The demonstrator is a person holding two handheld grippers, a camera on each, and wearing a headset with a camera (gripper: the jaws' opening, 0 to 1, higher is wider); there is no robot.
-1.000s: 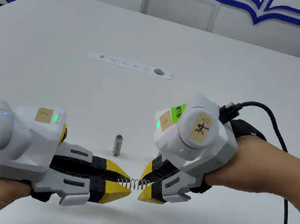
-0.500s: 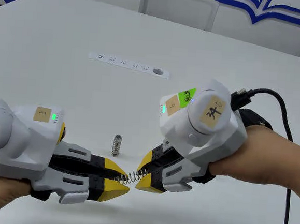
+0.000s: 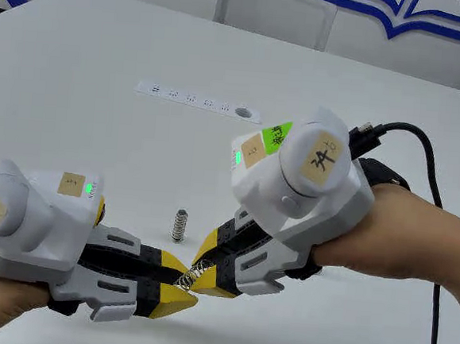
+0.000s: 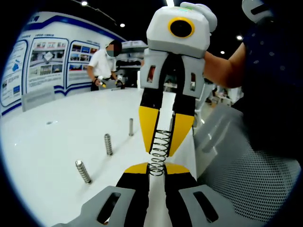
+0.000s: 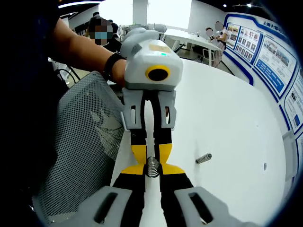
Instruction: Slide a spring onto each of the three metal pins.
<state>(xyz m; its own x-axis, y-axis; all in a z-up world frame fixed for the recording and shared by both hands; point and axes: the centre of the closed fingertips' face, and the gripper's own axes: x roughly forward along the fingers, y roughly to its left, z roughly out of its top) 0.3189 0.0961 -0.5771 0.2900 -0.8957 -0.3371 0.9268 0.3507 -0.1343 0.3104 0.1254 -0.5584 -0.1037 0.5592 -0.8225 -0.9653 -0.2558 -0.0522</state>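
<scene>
The left gripper (image 3: 178, 290) and right gripper (image 3: 205, 270) meet tip to tip above the table (image 3: 77, 88). Each has its jaws clamped on one end of the thin, open-coiled spring (image 3: 190, 275), whose axis runs between them. The left gripper view shows a sprung pin (image 4: 83, 171), a second sprung pin (image 4: 108, 144) and a bare pin (image 4: 131, 126), all upright. The right gripper view shows the held spring end-on.

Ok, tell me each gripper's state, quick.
Left gripper: shut on the spring.
Right gripper: shut on the other end of that spring.
</scene>
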